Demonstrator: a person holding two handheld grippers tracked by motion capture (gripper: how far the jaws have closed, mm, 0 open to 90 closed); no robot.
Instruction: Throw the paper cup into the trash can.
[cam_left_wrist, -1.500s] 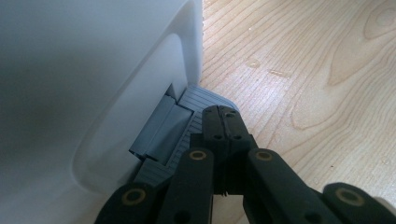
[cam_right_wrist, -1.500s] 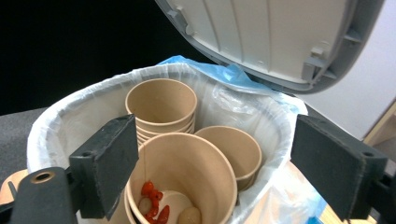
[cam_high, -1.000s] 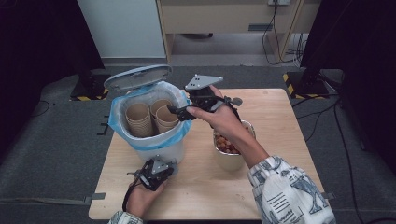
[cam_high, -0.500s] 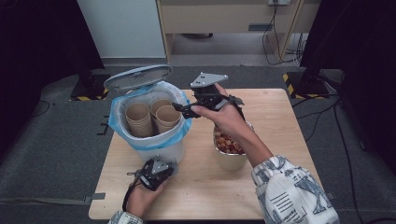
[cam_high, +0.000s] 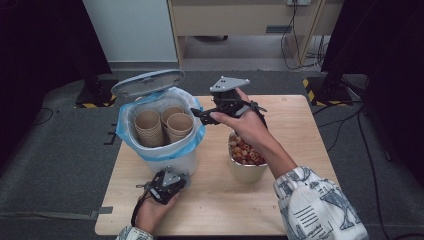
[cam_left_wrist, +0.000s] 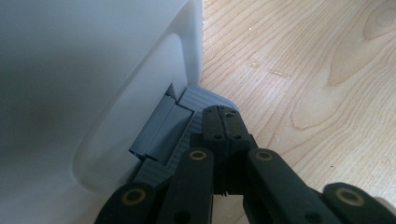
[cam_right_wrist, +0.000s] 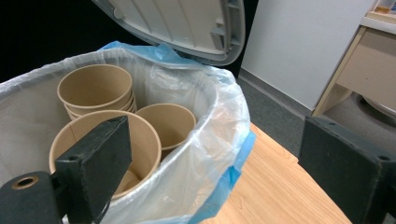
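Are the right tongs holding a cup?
No, the right tongs stand open with nothing between them, beside the bin of cups.

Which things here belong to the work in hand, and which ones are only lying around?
In the job:
- white bin, lid up
- grey pedal, under the shut left gripper
- paper cups in the bin
- right gripper, open, by the rim

Just standing by:
- bowl of snacks
- table

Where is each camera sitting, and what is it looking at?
High view: above the table's near side, looking down at the white plastic bin; both forearms show.
Left gripper view: on the left claw, shut, pressing the bin's grey ribbed pedal.
Right gripper view: on the right claw, open, facing brown paper cups in the bin.
Shared: all see the bin.
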